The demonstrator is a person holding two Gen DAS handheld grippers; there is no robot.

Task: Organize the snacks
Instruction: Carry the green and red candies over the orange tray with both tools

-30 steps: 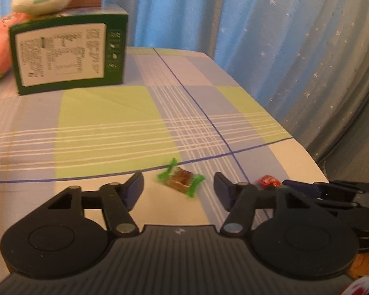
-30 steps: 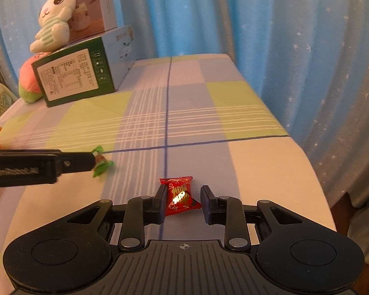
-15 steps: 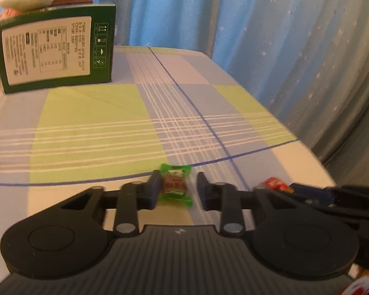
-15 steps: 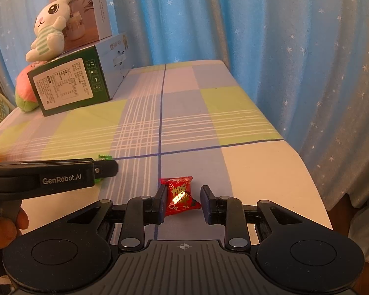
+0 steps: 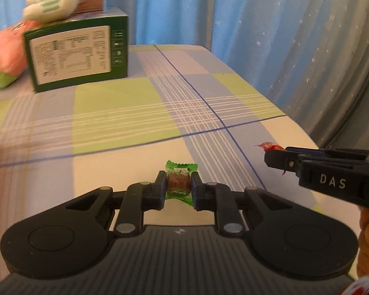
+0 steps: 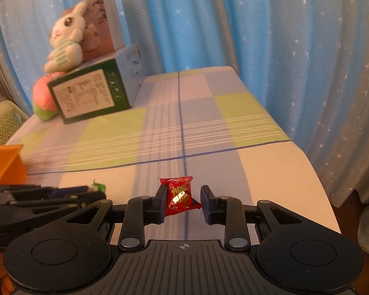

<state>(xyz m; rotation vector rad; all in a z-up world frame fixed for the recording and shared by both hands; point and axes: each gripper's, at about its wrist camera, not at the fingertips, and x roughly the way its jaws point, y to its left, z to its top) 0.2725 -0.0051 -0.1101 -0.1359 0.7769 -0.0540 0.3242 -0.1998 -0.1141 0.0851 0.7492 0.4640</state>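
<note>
A candy in a green wrapper (image 5: 182, 168) sits pinched between the pads of my left gripper (image 5: 178, 186), held just above the checked tablecloth (image 5: 125, 123). My right gripper (image 6: 183, 198) is shut on a small red snack packet (image 6: 179, 194), also clear of the cloth. In the left wrist view the right gripper (image 5: 280, 159) reaches in from the right with the red packet's (image 5: 268, 145) end sticking out. In the right wrist view the left gripper (image 6: 91, 194) comes in from the left, a bit of green wrapper (image 6: 99, 186) showing at its tip.
An orange container (image 6: 6, 164) stands at the left of the table. At the back left are a green box (image 6: 91, 95), a plush rabbit (image 6: 66, 39) on top of it and a pink plush (image 6: 43, 95). A blue curtain (image 6: 295, 61) hangs behind and right of the table edge.
My left gripper closed on the green candy and lifted it off the cloth. My right gripper kept its hold on the red packet and rose a little.
</note>
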